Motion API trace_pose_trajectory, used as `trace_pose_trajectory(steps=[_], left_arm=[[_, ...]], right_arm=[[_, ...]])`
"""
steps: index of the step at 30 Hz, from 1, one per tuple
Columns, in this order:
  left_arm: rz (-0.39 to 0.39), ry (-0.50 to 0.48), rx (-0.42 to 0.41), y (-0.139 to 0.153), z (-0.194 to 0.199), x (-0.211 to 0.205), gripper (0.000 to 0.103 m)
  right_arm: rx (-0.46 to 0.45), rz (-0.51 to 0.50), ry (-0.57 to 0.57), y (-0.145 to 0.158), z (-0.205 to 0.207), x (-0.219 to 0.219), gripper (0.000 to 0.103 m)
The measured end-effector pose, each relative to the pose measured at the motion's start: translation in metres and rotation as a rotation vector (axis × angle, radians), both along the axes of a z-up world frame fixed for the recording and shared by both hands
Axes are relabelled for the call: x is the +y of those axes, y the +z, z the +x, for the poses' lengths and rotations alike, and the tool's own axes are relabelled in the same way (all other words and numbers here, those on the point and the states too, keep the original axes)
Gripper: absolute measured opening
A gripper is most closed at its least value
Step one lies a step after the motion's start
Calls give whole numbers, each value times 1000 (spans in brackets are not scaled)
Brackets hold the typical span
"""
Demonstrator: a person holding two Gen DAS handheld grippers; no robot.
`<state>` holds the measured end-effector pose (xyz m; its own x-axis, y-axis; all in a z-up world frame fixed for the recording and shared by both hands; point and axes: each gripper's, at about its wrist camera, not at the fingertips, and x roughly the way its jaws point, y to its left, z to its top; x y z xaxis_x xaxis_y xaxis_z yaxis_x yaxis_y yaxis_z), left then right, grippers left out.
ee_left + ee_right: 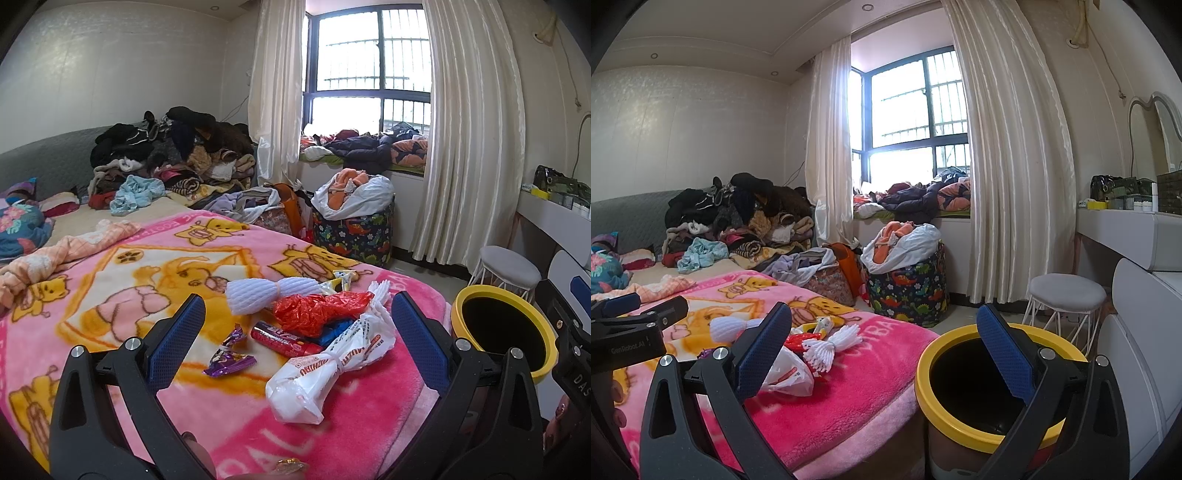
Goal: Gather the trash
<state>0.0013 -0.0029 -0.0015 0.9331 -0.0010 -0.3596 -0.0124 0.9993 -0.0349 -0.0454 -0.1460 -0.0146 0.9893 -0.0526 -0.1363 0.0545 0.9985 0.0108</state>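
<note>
The left tongs (297, 325) stand wide apart and empty, hovering over the litter on the pink cartoon-print fleece blanket (354, 417) that covers the near end of the bed. Nearest between their pads lies the knotted white plastic bag with orange lettering (317, 373) — light, soft and slippery, best pinched at its twisted waist, where the film bunches thick. Just beyond it sit a red cylindrical tube (284, 338) — stiff, likely to roll — and a crumpled red plastic bag (317, 312), which would crush to almost nothing. To the left lies a purple foil sweet wrapper (227, 356), thin and flat, hard to get under on deep pile. Farther off are two white foam fruit nets (269, 295), springy and easy to squeeze at the tied middle.

The right tongs (884, 347) are also apart and empty, held above the gap between the bed's edge and the yellow-rimmed round bin with a dark inside (982, 435), which stands on the floor just right of the bed. The litter sits near that right edge, so the carry looks short, with open air over the bin mouth; a white stool (1065, 295) stands farther right.
</note>
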Motion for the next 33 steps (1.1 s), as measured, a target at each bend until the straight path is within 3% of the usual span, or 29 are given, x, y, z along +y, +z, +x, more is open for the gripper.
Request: trace_pose_trajectory(steps=[18,25,33], left_arm=[[-28,43,-16,3,5,13,93],[-59,100,-29,3,10,54,93],[-93,82,-10,3,28,95,93]], right_arm=[[24,-23,40,-5,5,0,97],[46,-33,122,-1,14,30,97],[111,-46,209,1,33,85,97]])
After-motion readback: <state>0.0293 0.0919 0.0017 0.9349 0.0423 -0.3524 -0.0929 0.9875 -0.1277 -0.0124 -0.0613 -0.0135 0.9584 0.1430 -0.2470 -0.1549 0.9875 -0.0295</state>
